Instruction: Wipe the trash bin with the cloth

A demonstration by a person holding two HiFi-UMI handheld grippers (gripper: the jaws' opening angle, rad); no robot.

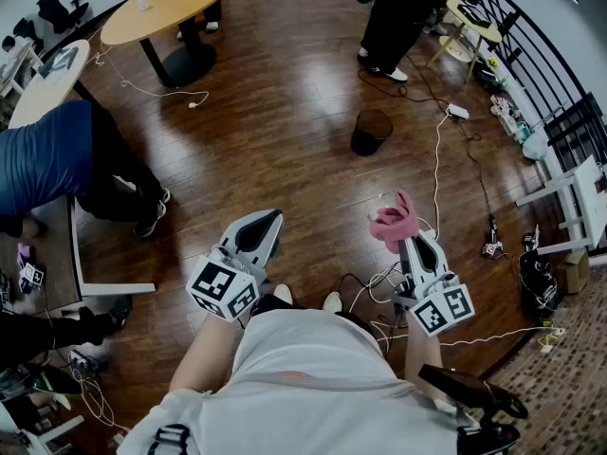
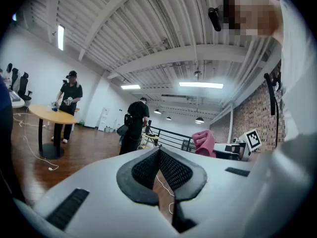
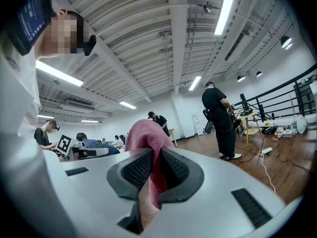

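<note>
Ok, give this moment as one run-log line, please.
stage: wiping not started | right gripper: shut on pink cloth | left gripper: shut, empty | trash bin: ahead, apart from both grippers

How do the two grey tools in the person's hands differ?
The left gripper is shut with nothing in it, while the right gripper is shut on a pink cloth. In the head view the left gripper slants clearly rightward, and the right gripper leans only slightly leftward. Both are grey and both are shut.

The dark wooden floor [image 1: 285, 112] is carrying the black trash bin [image 1: 371, 133], standing upright, with white cables [image 1: 437, 159] and a power strip [image 1: 458, 112] lying just beside it.
</note>
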